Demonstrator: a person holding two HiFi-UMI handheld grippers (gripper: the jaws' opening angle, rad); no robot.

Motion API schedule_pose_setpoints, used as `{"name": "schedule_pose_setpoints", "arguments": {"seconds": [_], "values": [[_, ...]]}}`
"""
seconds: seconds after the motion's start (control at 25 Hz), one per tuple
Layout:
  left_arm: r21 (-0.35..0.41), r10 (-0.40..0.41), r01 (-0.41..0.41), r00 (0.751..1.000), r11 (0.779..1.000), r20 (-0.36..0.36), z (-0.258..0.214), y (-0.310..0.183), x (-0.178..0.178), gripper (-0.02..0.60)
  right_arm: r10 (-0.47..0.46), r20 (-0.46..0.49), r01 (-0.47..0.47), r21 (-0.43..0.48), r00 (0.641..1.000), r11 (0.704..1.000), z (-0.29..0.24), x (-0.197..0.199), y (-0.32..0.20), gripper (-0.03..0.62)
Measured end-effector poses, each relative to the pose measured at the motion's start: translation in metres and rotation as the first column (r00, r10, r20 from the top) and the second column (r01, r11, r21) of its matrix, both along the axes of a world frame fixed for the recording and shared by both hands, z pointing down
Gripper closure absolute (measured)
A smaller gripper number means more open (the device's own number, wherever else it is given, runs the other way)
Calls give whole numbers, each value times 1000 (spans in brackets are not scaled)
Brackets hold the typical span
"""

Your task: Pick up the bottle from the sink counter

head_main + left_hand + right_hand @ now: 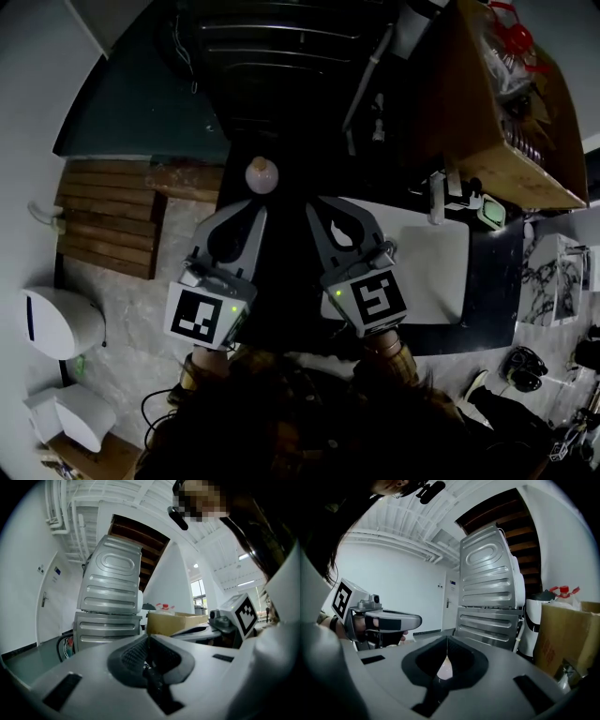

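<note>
Both grippers empty. Left gripper (149,637) has its jaws pressed together with nothing in them. Right gripper (446,641) is the same, tips meeting, only a pale sliver showing through the gap lower down.

From the head view they sit side by side mid-frame, left gripper (251,210) and right gripper (321,204), over the dark counter (281,291). The bottle (262,174) is just above the tips, between them and nearer the left one, not touched. White sink (441,281) is to the right, cardboard box (487,122) upper right.

Risks: if I push in with the jaws together, a tip bumps the bottle and tips it or shoves it toward the dark upper area. Opening late does the same. Two grippers crowding one small target could clip it too.

Bottle shows as a small pale round shape. It is probably upright, long axis vertical, top toward the head camera, though the view is dark, so I'm not sure.
</note>
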State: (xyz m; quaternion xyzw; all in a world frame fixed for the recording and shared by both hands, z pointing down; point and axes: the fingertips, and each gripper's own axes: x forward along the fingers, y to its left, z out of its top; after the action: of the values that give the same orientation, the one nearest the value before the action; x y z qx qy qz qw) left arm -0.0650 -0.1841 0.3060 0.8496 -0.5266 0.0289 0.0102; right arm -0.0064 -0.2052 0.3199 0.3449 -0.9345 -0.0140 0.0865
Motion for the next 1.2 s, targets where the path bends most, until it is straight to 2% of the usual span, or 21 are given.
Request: {"name": "schedule_pose_setpoints", "arguments": {"seconds": [0.36, 0.48, 0.64, 1.04, 1.2], "values": [[7, 26, -26, 1000, 1000, 0, 23, -27, -21, 554, 42, -26, -43, -38, 999, 998, 20, -18, -18, 577], [-22, 34, -34, 999, 999, -12, 28, -37, -20, 554, 61, -29, -62, -49, 998, 997, 25, -17, -26, 577], [-26, 48, -48, 999, 999, 8, 42, -48, -26, 554, 81, -32, -83, -65, 996, 994, 33, -19, -32, 577], [-89, 98, -96, 995, 991, 16, 76, -75, -27, 553, 63, -24, -66, -112, 998, 992, 56, -36, -47, 577], [-111, 115, -114, 993, 987, -2, 90, -83, -27, 552, 58, -20, -60, -132, 998, 989, 65, -41, -51, 577]]}}
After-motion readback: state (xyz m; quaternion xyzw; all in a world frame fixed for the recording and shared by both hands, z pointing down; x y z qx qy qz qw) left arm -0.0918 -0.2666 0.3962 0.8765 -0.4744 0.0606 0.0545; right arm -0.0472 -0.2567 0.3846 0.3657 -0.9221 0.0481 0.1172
